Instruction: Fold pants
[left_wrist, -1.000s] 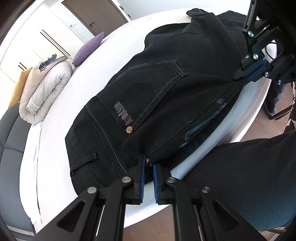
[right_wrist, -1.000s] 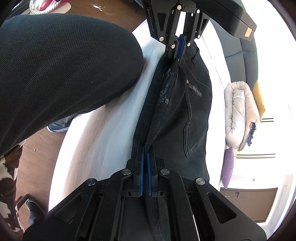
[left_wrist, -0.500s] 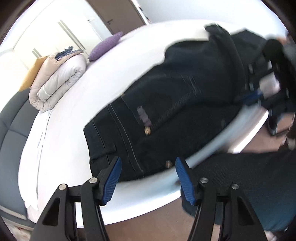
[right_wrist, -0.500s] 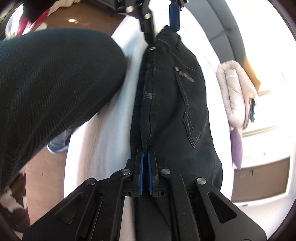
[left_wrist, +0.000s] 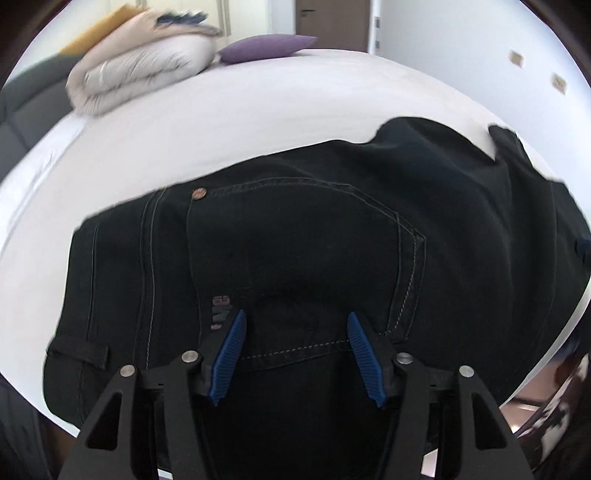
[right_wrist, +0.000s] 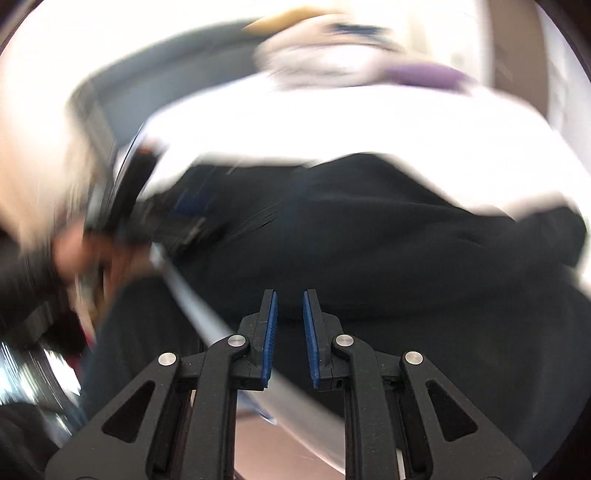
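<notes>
Left gripper (left_wrist: 293, 350): fingers wide, closing slightly, hovering over the back pocket, gripping nothing.
Right gripper (right_wrist: 288, 338): fingers narrow and opening, nothing between them; view blurred.
Black pants (left_wrist: 295, 251): lying folded lengthwise near the bed's (left_wrist: 258, 110) front edge, apparently released to lie flat.
Rolled duvet (left_wrist: 144, 70), purple pillow (left_wrist: 266, 48): far side, out of the way.

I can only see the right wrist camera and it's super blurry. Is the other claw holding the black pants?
Observer: No. The left claw has its jaws wide apart, closing slightly, and isn't pinching the pants.
Operator: Which side of the pants is up?
Observer: The back. A stitched pocket with a copper rivet faces up.
Operator: What's that purple smudge?
Observer: A purple pillow beside a folded duvet on the bed.
</notes>
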